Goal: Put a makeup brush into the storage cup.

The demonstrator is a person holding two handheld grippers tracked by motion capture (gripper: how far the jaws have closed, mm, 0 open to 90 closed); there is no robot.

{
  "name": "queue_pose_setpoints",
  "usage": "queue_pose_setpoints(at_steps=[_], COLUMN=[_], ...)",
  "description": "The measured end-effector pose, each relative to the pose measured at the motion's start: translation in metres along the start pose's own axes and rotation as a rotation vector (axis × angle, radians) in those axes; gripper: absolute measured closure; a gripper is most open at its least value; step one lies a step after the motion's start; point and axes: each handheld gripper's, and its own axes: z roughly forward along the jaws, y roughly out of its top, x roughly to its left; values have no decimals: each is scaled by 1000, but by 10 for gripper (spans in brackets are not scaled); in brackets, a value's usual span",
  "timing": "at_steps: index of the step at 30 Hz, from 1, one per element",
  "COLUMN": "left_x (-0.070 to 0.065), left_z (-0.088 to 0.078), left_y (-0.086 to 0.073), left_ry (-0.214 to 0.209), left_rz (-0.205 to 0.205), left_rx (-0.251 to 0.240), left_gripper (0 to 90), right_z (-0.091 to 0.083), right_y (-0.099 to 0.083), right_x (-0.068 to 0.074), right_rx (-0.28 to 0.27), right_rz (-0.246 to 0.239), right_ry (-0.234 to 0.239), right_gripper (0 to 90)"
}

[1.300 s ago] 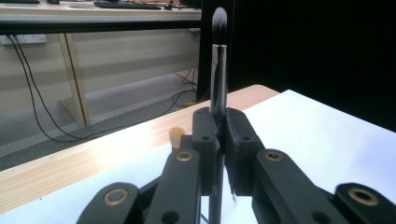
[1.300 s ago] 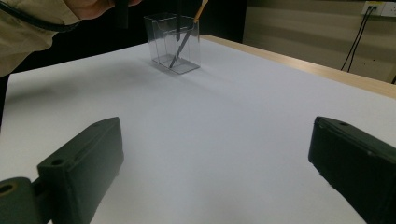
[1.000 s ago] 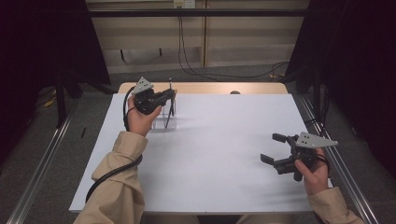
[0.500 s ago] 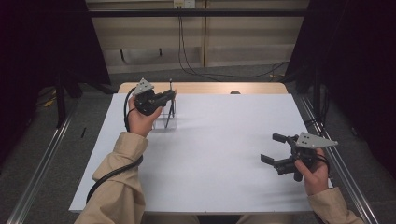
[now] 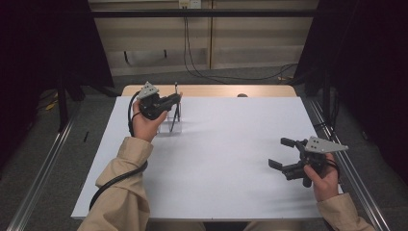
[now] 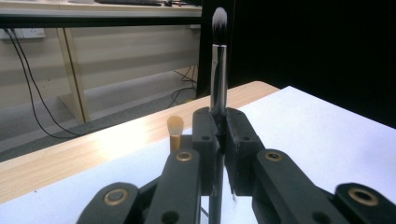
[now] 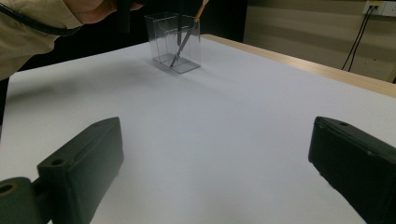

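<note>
At the upper left of the high view, my left gripper [image 5: 174, 99] is clamped on a makeup brush [image 6: 218, 70], held upright with its bristles up, directly over the clear holder [image 7: 173, 42]. Compared with a second ago I see almost no change: the gripper has shifted only slightly and the brush remains at the holder. I judge it is being seated or lifted there; I cannot tell which. A second, tan brush [image 6: 175, 132] leans in the holder. At lower right, my right gripper [image 5: 283, 153] stands wide, empty, well apart.
</note>
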Motion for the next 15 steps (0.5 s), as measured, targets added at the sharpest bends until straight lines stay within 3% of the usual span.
queue_pose_setpoints(at_steps=[15], left_x=[0], left_z=[0], left_y=[-5], left_ry=[-4], left_rz=[-6], left_rx=[7], left_gripper=[837], right_z=[-1], right_y=[0], right_x=[0], right_rx=[-3], right_rz=[-1], right_ry=[-2], right_gripper=[30])
